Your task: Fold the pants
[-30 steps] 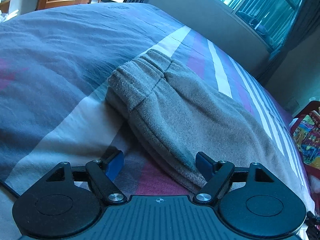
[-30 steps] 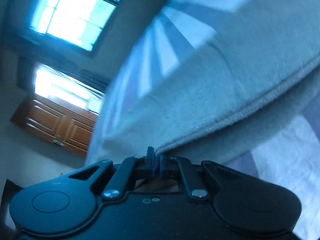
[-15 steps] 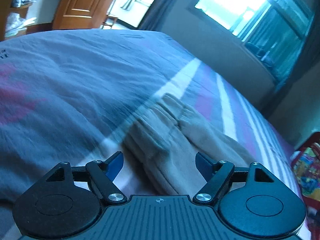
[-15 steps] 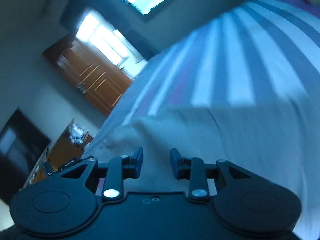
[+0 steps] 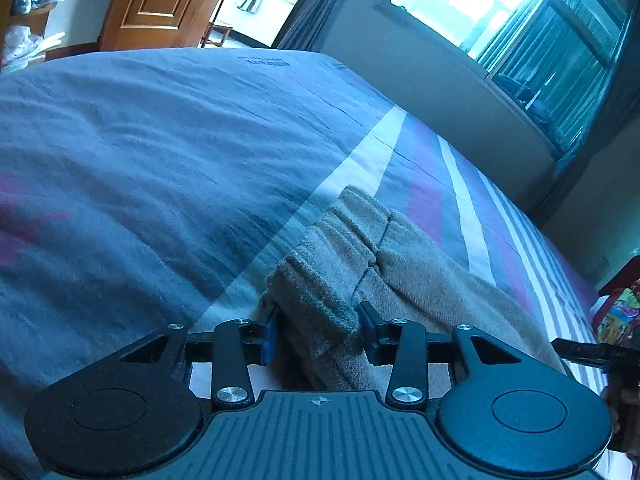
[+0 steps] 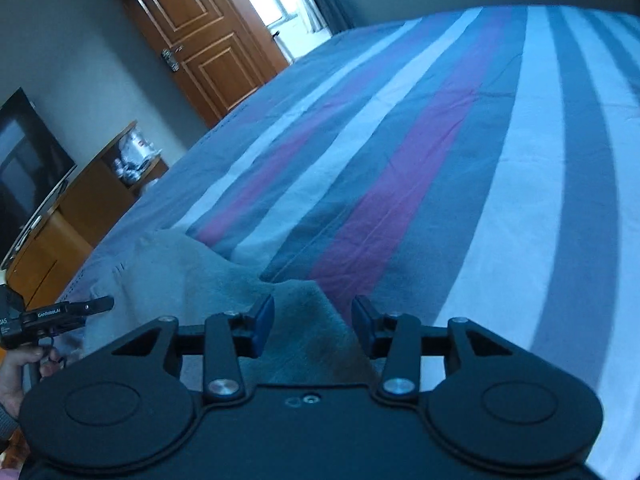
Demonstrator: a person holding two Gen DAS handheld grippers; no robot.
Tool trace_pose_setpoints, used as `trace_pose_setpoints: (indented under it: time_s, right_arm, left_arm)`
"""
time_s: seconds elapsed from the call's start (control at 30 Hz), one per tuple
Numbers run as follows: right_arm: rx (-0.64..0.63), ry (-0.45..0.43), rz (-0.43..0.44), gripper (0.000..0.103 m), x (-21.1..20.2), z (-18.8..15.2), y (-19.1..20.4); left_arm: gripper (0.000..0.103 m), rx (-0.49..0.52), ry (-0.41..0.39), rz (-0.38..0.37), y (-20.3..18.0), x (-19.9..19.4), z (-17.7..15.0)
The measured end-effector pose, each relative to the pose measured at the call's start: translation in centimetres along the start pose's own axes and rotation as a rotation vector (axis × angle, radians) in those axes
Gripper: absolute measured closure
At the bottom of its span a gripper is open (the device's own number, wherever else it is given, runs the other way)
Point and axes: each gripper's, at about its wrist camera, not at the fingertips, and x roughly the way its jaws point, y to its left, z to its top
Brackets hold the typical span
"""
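Observation:
Grey-beige fleece pants (image 5: 360, 264) lie folded on the striped bedspread (image 5: 160, 152), waistband end near me. My left gripper (image 5: 318, 332) is open, its blue pads on either side of the near corner of the waistband. In the right wrist view the pants (image 6: 208, 280) lie low at left, with a corner reaching between the fingers. My right gripper (image 6: 312, 322) is open around that corner. The left gripper's tip shows at the left edge of the right wrist view (image 6: 80, 308).
The bedspread (image 6: 440, 140) stretches far ahead in white, grey and purple stripes. A wooden door (image 6: 200, 40), a wooden cabinet (image 6: 92, 200) and a dark TV screen (image 6: 20, 160) stand beyond the bed. A window (image 5: 520, 12) is at the right.
My right gripper let go of the pants edge, opened and swung to face along the bed. My left gripper dropped closer to the waistband corner and narrowed its gap a little.

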Motion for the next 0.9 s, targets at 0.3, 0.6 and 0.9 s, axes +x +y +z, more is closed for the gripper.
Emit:
trace_pose_setpoints:
  time_s: [0.3, 0.6, 0.9]
  right_arm:
    - [-0.025, 0.075, 0.166, 0.067, -0.2, 1.5, 0.9]
    - [0.034, -0.062, 0.068, 0.097, 0.2, 3.1, 1.6]
    - [0.065, -0.168, -0.138, 0.081, -3.4, 0.3, 2.5]
  left_arm:
    - [0.062, -0.007, -0.004, -0.009, 0.2, 0.0, -0.1]
    - [0.071, 0.09, 0.005, -0.009, -0.9, 0.4, 1.9]
    - [0.04, 0.049, -0.075, 0.06, 0.9, -4.4, 0.7]
